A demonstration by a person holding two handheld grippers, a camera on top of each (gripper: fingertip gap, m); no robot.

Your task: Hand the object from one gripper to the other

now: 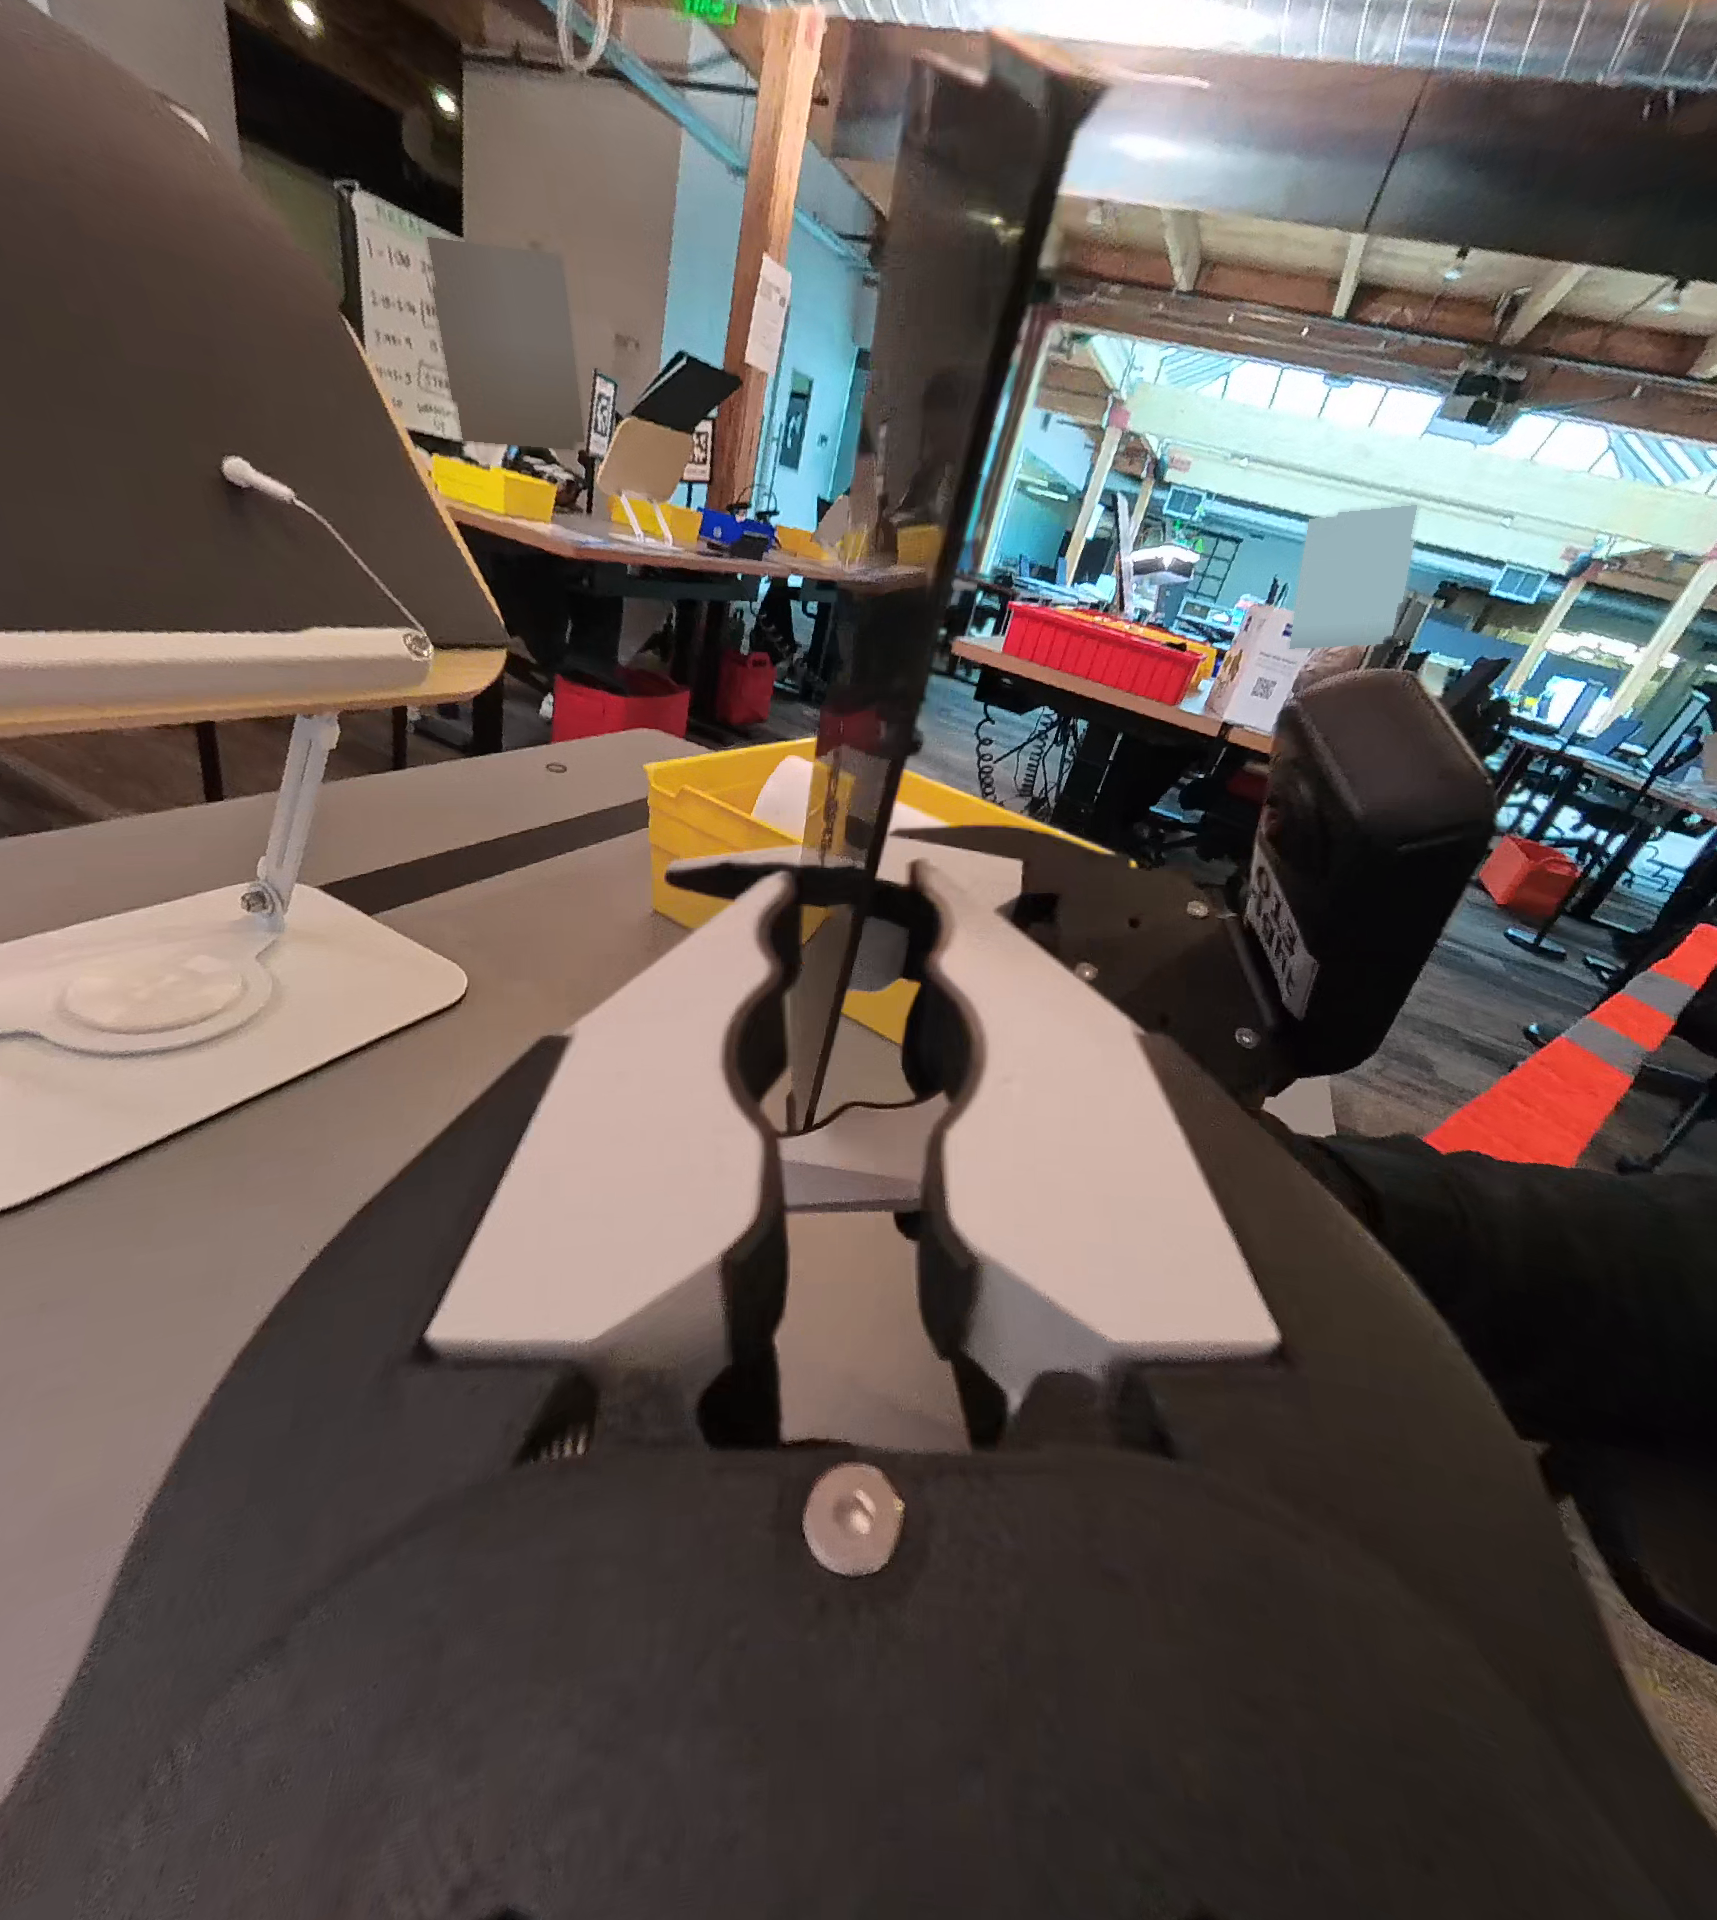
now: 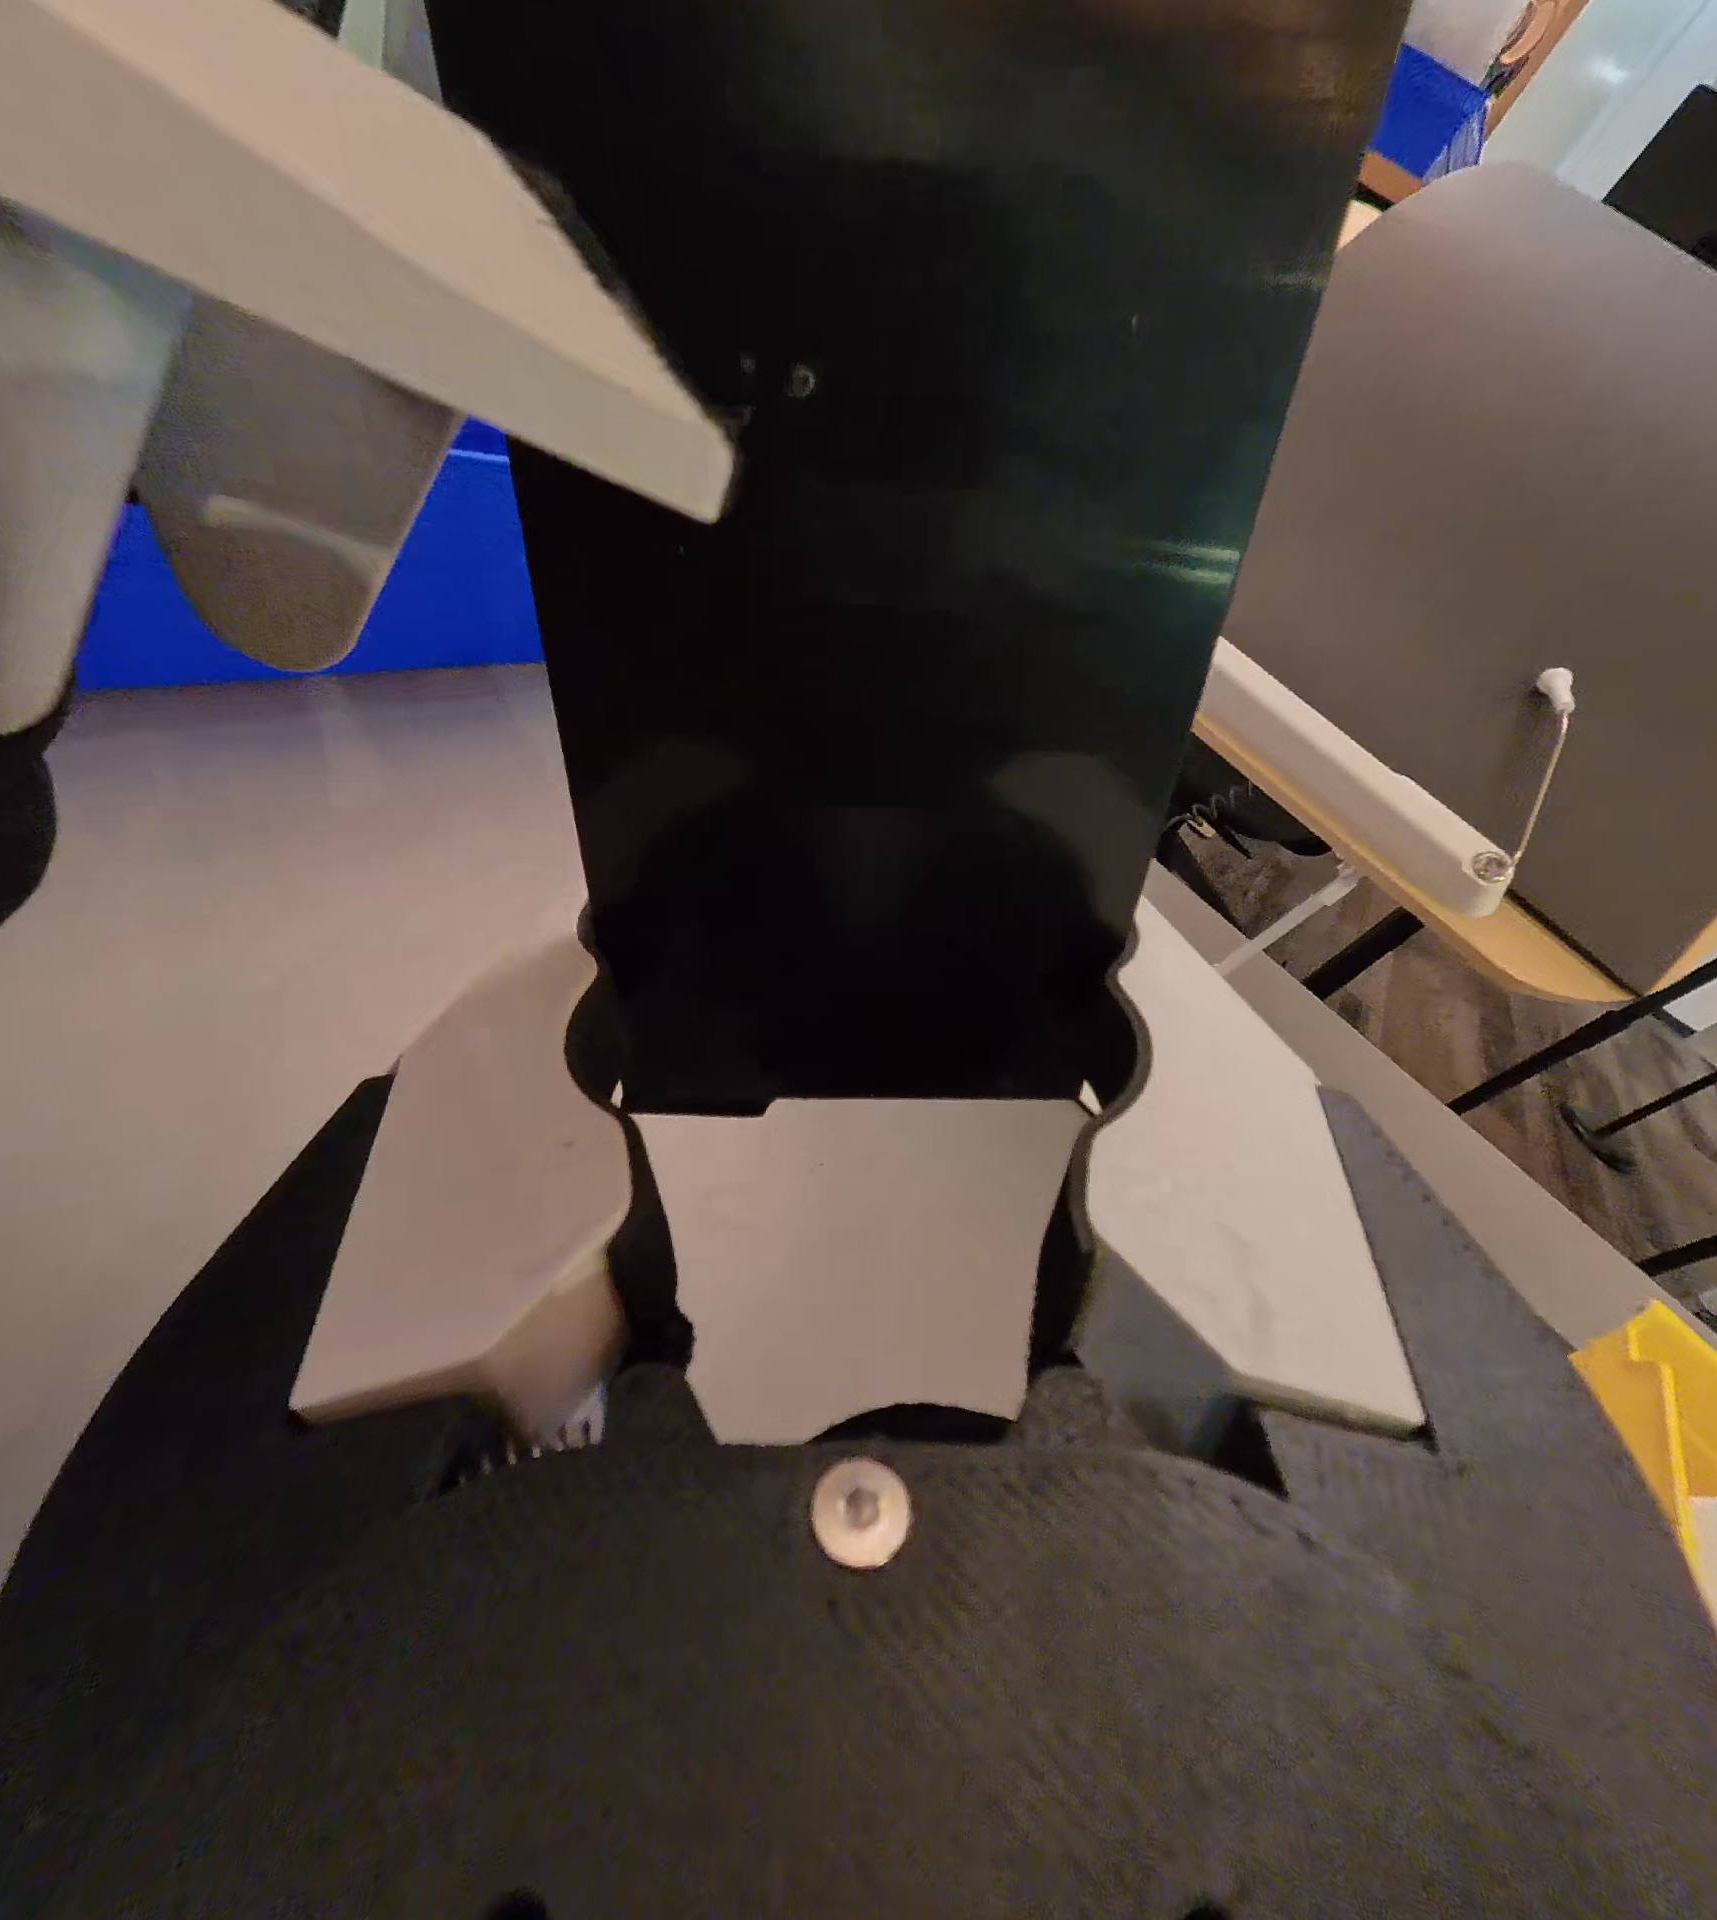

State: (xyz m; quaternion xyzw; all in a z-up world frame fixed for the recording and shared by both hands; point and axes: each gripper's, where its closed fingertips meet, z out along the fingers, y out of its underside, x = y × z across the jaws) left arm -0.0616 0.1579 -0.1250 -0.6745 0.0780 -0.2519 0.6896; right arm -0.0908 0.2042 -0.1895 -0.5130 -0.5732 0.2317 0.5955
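Note:
A thin black flat plate stands upright, edge-on in the left wrist view and face-on in the right wrist view. My right gripper is shut on the plate's lower end, with its two side edges seated in the finger pads. Its black body reaches in from the right. My left gripper straddles the plate's faces near the same end. Its jaws are slightly apart, with a gap between the right pad and the plate. One of its white fingers lies across the plate's front.
The grey table carries a white stand base on the left and a yellow bin just beyond the grippers. A black sleeve is at right. An orange cone stands on the floor. A blue bin is behind. The grippers' ends are close to 8 centimetres from one another.

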